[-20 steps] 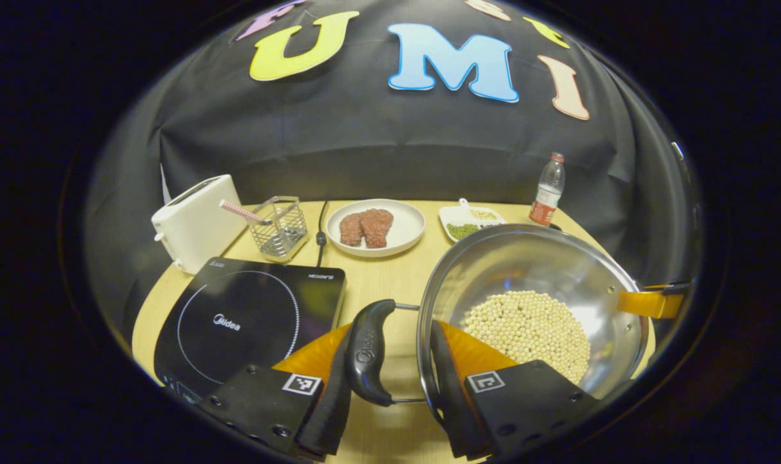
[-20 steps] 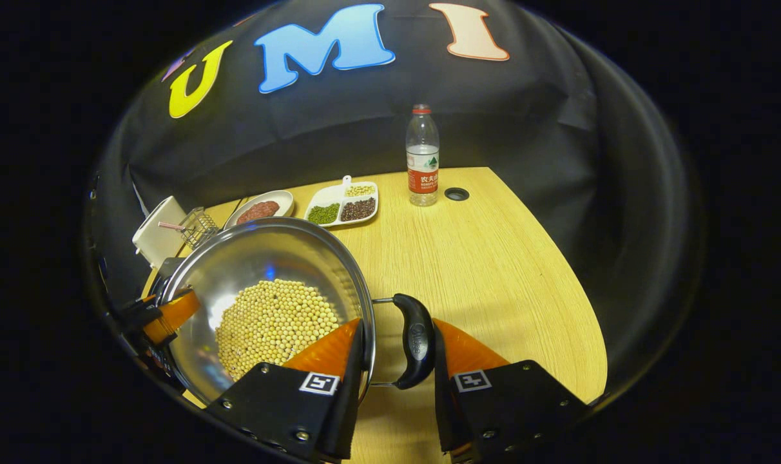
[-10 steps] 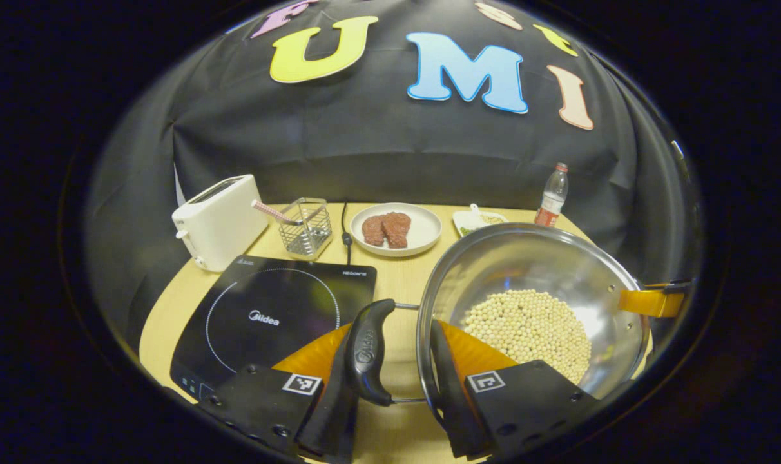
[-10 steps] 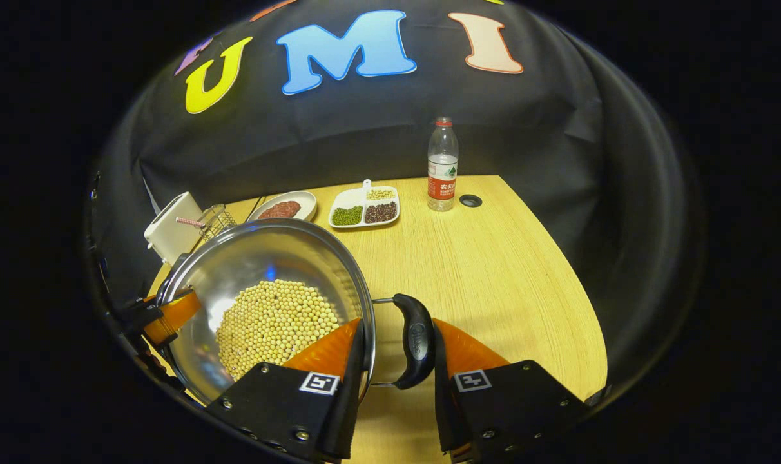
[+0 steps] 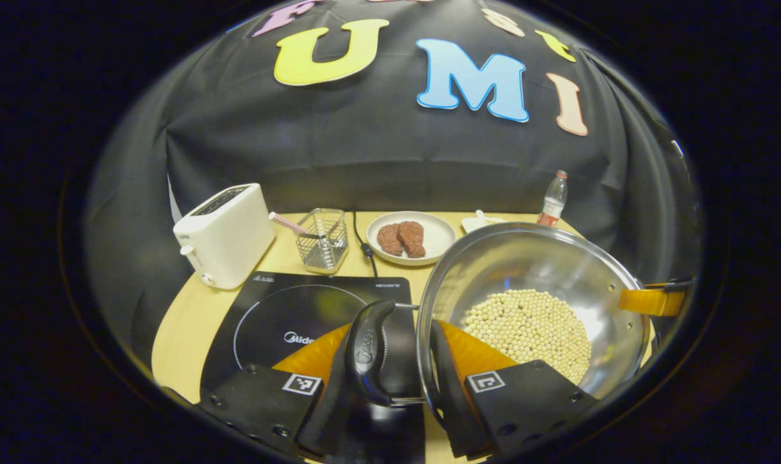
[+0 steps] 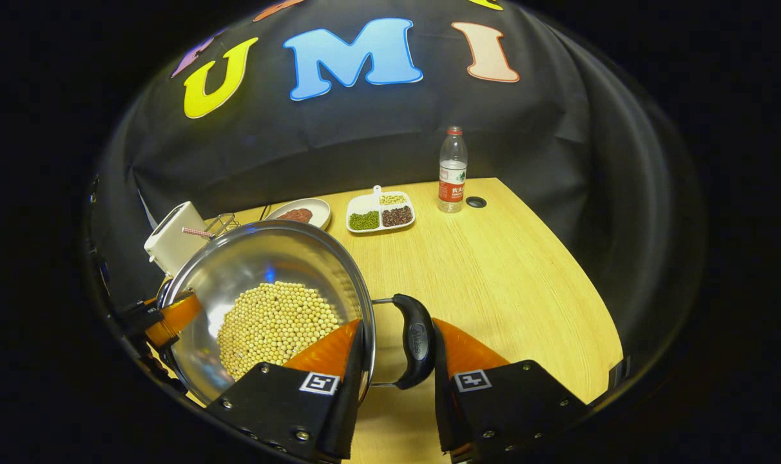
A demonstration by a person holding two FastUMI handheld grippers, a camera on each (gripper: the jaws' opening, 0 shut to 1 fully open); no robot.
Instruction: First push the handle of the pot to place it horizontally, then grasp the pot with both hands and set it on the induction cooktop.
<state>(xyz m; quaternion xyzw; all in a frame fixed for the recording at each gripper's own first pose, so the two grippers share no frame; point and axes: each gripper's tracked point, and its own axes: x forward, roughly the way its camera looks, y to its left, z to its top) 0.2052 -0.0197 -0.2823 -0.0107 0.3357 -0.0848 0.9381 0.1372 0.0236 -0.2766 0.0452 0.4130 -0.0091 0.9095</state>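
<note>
— Where is the pot (image 5: 532, 303)?

— Carried between the two grippers, beans (image 5: 526, 325) inside. Its left edge hangs over the cooktop (image 5: 281, 309); it is not set down yet.

— How do the grippers stand?

— The left gripper (image 5: 390, 380) is clamped across the left handle (image 5: 366, 351) and rim; the right gripper (image 6: 397, 367) is clamped likewise on the right handle (image 6: 414, 338).

— Which step is this?

— Likely the second one, the two-handed carry. The next move seems to call for going further left, level, to centre the pot on the ring, then lowering.

— What lies beyond?

— A toaster (image 5: 226, 232), a wire basket (image 5: 323, 238) and a plate of meat (image 5: 406, 237) far side; a bottle (image 6: 452, 169) far right.
</note>
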